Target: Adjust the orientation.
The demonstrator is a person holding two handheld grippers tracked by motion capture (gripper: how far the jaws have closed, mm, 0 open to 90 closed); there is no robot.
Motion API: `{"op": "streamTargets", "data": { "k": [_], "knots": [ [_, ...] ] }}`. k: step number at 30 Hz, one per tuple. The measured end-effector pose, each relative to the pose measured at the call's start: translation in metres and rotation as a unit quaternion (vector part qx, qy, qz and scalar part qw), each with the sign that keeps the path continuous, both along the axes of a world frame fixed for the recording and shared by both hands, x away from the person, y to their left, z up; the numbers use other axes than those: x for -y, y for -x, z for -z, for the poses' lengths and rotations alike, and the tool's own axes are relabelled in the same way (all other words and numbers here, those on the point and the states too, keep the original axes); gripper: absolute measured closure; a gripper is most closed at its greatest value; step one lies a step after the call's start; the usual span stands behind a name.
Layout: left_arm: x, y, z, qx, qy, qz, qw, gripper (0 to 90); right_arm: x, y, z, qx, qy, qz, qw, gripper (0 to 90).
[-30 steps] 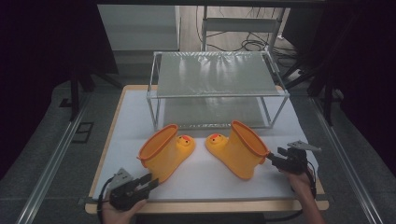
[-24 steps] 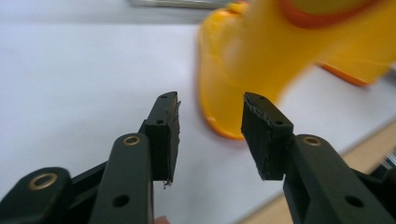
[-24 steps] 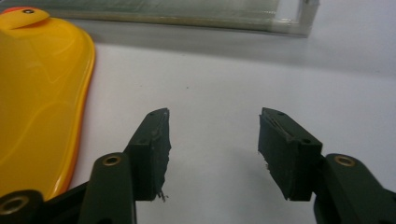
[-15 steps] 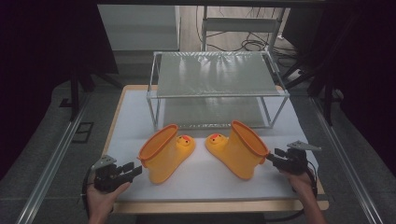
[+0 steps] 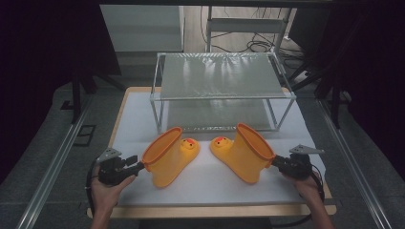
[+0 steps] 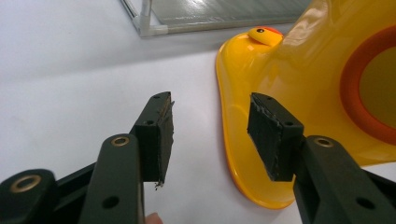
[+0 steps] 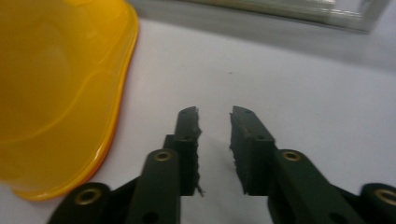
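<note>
my left gripper [image 6: 210, 135] spread, empty — left boot [image 6: 299, 107] rim at 2 o'clock; right gripper [image 7: 215, 149] narrowing, nothing between.

Glossy yellow rubber boots [image 5: 172, 155] lie on a matt white mat [image 5: 210, 179] before a metal-framed rack [image 5: 222, 78].

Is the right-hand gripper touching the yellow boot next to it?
Apart. In the right gripper view, white table shows between the right gripper and the right boot, and nothing sits between its jaws.
</note>
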State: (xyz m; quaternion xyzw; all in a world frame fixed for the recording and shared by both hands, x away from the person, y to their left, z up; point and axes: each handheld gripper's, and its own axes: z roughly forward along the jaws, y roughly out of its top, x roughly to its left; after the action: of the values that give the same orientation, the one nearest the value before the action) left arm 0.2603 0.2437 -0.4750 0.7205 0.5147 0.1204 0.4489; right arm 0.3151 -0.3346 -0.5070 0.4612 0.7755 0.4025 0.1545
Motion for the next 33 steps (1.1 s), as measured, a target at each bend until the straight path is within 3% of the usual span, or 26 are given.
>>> {"op": "streamTargets", "data": {
  "k": [3, 4, 5, 7, 8, 9, 10, 11, 17, 18, 20, 22, 24, 26, 27, 28, 31, 33],
  "knots": [
    [0.000, -0.001, 0.001, -0.004, 0.001, 0.004, 1.0000, 50.3, -0.006, -0.001, 0.001, 0.002, 0.016, -0.036, 0.9992, 86.8],
    [0.000, -0.002, 0.001, -0.005, 0.002, 0.007, 1.0000, 50.3, -0.006, -0.001, 0.001, 0.002, 0.016, -0.036, 0.9992, 86.8],
    [0.001, -0.002, 0.001, -0.007, 0.003, 0.009, 0.9999, 49.8, -0.012, -0.003, 0.002, 0.002, 0.023, -0.059, 0.9980, 89.4],
    [0.001, -0.002, 0.001, -0.007, 0.004, 0.010, 0.9999, 49.5, -0.015, -0.003, 0.002, 0.003, 0.025, -0.068, 0.9974, 89.5],
    [0.001, -0.001, 0.001, -0.008, 0.008, 0.009, 0.9999, 49.2, -0.023, -0.001, 0.003, -0.001, 0.027, -0.096, 0.9950, 89.6],
    [0.001, -0.001, 0.001, -0.008, 0.008, 0.009, 0.9999, 48.8, -0.023, -0.001, 0.003, -0.001, 0.027, -0.096, 0.9950, 89.6],
    [0.001, -0.001, 0.001, -0.008, 0.009, 0.010, 0.9999, 48.6, -0.033, 0.003, 0.004, -0.001, 0.033, -0.141, 0.9895, 89.7],
    [0.001, -0.001, 0.000, -0.008, 0.009, 0.010, 0.9999, 48.6, -0.033, 0.003, 0.004, -0.001, 0.033, -0.141, 0.9895, 89.7],
    [0.000, 0.000, 0.000, -0.009, 0.017, 0.010, 0.9998, 48.6, -0.043, 0.011, 0.003, -0.008, 0.027, -0.201, 0.9792, 89.8],
    [0.000, 0.000, 0.000, -0.009, 0.019, 0.009, 0.9997, 48.6, -0.049, 0.014, 0.003, -0.008, 0.029, -0.224, 0.9742, 89.8],
    [-0.001, 0.000, 0.000, -0.009, 0.022, 0.009, 0.9997, 48.6, -0.052, 0.015, 0.002, -0.010, 0.030, -0.230, 0.9726, 89.8],
    [-0.001, 0.000, -0.001, -0.009, 0.022, 0.009, 0.9997, 48.6, -0.066, 0.020, 0.001, -0.007, 0.038, -0.262, 0.9642, 89.8],
    [-0.002, 0.001, -0.001, -0.008, 0.024, 0.009, 0.9996, 48.5, -0.071, 0.021, 0.001, -0.007, 0.040, -0.268, 0.9624, 89.8],
    [-0.003, 0.001, -0.002, -0.007, 0.025, 0.007, 0.9996, 48.5, -0.083, 0.023, 0.000, -0.005, 0.045, -0.286, 0.9573, 89.8],
    [-0.003, 0.001, -0.002, -0.007, 0.025, 0.007, 0.9996, 48.5, -0.097, 0.025, 0.000, -0.003, 0.048, -0.299, 0.9530, 89.7],
    [-0.004, 0.001, -0.002, -0.007, 0.026, 0.006, 0.9996, 48.5, -0.097, 0.025, 0.000, -0.003, 0.048, -0.299, 0.9530, 89.7],
    [-0.006, 0.001, -0.002, -0.009, 0.027, 0.004, 0.9996, 48.3, -0.121, 0.025, 0.000, 0.004, 0.055, -0.311, 0.9487, 89.6],
    [-0.006, 0.000, -0.002, -0.009, 0.028, 0.004, 0.9996, 48.3, -0.126, 0.025, 0.001, 0.004, 0.053, -0.311, 0.9488, 89.6]
  ]
}}
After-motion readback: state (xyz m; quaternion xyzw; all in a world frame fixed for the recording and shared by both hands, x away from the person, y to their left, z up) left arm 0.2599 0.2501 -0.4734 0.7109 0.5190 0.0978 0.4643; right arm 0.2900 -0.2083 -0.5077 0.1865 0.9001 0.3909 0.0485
